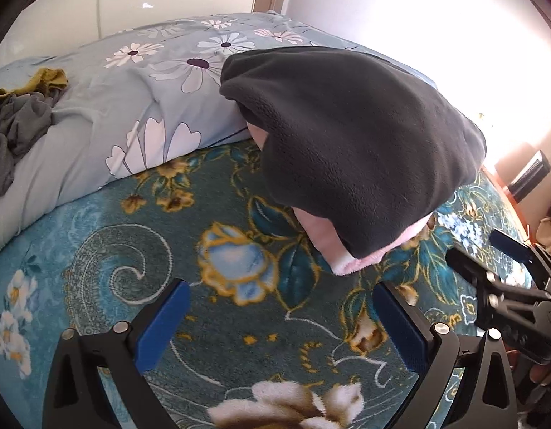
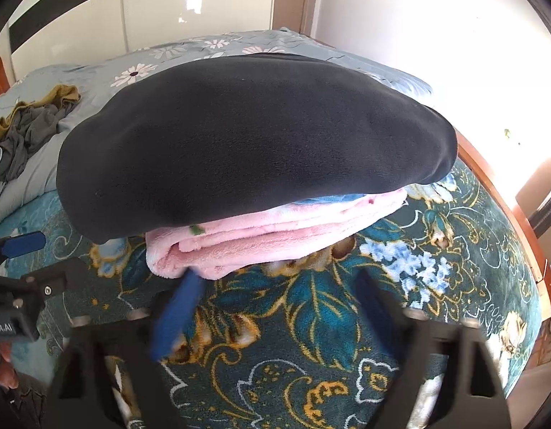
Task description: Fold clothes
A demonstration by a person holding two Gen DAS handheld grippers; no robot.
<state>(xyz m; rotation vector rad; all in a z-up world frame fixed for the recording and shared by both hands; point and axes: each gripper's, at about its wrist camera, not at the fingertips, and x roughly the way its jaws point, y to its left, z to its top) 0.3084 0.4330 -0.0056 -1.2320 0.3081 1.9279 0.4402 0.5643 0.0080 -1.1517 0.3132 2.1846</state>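
A folded dark grey fleece garment (image 1: 350, 143) lies on top of a folded pink fleece garment (image 1: 341, 254) on the teal floral blanket (image 1: 168, 236). Both show in the right wrist view, the dark one (image 2: 254, 143) over the pink one (image 2: 275, 236). My left gripper (image 1: 281, 293) is open and empty, just in front of the stack. My right gripper (image 2: 279, 282) is open and empty, its blurred fingertips close to the pink garment's front edge. The right gripper also shows in the left wrist view (image 1: 490, 250), and the left gripper in the right wrist view (image 2: 25, 250).
A light blue daisy-print quilt (image 1: 132, 107) is bunched behind the stack. A loose pile of grey and mustard clothes (image 1: 21, 118) lies on it at the far left, also in the right wrist view (image 2: 32, 125). The wooden bed edge (image 2: 504, 196) runs along the right. A white wardrobe (image 2: 132, 10) stands behind.
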